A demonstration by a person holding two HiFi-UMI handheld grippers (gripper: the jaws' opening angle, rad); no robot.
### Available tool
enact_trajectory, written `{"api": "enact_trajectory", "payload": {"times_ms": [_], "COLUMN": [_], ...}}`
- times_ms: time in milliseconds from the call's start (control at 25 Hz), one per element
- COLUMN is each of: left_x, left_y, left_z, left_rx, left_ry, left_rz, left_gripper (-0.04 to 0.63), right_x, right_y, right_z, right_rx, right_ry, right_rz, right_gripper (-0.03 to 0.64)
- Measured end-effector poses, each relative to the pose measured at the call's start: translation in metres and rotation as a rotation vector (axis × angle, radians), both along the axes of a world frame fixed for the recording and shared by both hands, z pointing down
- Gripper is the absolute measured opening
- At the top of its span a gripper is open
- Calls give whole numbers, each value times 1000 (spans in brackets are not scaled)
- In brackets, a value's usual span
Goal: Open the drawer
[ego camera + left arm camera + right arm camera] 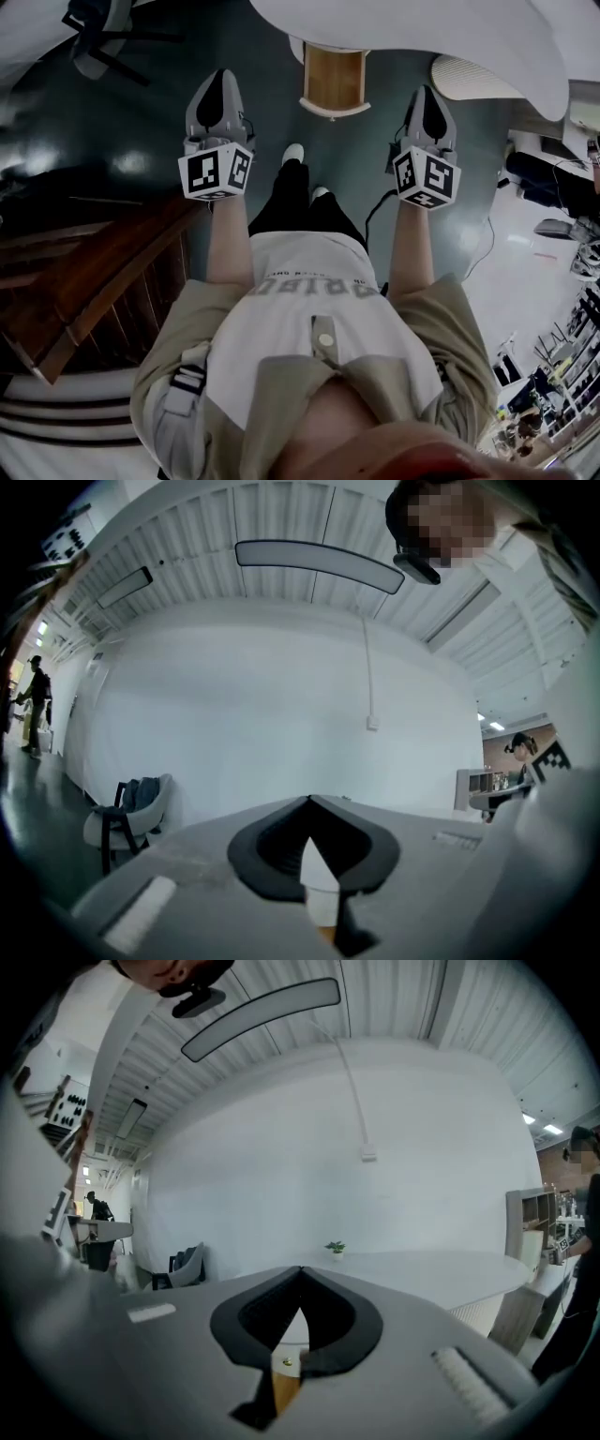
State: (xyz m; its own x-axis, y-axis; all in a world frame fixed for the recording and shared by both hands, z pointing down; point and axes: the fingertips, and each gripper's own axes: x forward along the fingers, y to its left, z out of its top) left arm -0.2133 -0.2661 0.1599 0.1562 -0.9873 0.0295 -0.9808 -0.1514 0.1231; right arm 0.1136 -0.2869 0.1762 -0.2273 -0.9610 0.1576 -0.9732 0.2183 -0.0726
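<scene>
Dark wooden stepped boards [103, 272] fill the left edge of the head view, and a chair [98, 42] stands beyond them on the dark floor [141, 122]. The left gripper [222, 79], held out in front of the person, carries its marker cube [216, 172] near the hand; in the left gripper view its jaws are pressed together with nothing between them, against a plain white wall [262, 696]. At centre are the person's black trousers [295, 202] and pale shoes [293, 153]. Ahead of the feet is the wood-fronted drawer [334, 80] in its white frame, closed, partly under the rim of the white tabletop [469, 37]. In the picture it lies between the two grippers and well apart from both. The right gripper [427, 94], with its own marker cube [427, 178], likewise has its jaws together on nothing. The right gripper view looks across the tabletop to a small potted plant [335, 1248], and low behind the jaws it shows a strip of wood with a small brass knob [287, 1361]. A black cable [375, 211] trails over the floor just inside the right forearm.
</scene>
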Motion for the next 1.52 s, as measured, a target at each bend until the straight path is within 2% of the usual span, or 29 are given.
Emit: {"api": "enact_trajectory", "payload": {"times_ms": [160,320,1160,1520], "left_x": [5,0,3,-2], "left_y": [3,9,28,31], "left_z": [-44,-67,-102,-109], "left_rx": [20,32,57,48], "left_ry": [-7,-7,0,16], "left_rz": [12,23,29,42], "left_gripper": [6,6,6,6], "right_x": [6,-1,0,-15], "right_y": [8,19,38,37], "right_z": [-40,-62,-71,-72], "right_rx": [9,23,22,25], "right_ry": [0,3,59,70], "right_rz": [-3,-8,-26,-46], "right_gripper": [5,5,2,2]}}
